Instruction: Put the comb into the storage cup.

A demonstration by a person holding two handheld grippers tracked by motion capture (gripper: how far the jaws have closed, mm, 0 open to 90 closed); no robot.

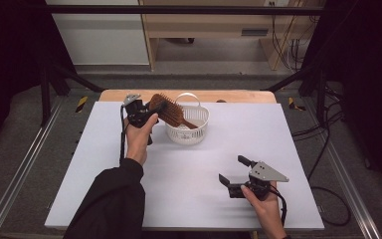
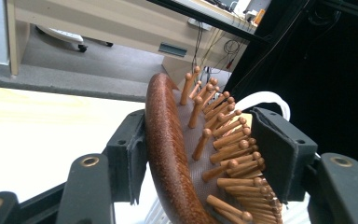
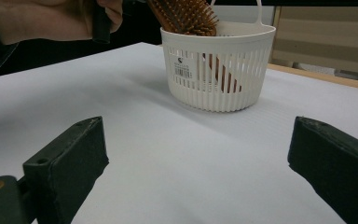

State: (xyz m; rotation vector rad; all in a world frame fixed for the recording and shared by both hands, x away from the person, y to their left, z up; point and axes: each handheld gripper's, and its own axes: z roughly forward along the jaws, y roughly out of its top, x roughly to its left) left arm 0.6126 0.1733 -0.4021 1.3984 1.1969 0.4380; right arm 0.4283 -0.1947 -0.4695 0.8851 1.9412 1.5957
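A brown wooden hairbrush (image 1: 168, 110) stands tilted, its handle down inside a white slotted basket (image 1: 199, 134) at the far middle of the white table. My left gripper (image 1: 151, 113) is shut on the brush head: in the left gripper view one pad lies against the brush's wooden back (image 2: 168, 154) and the other meets the bristle tips. My right gripper (image 1: 232, 169) rests near the front right of the table, open, with nothing between its jaws. From the right gripper view the basket (image 3: 219, 70) stands ahead with the brush (image 3: 184, 16) leaning over its rim.
The white table sheet (image 1: 189, 189) runs wide between the two hands. A wooden table edge (image 1: 238, 95) shows behind the basket. Black frame bars and cables stand at both sides.
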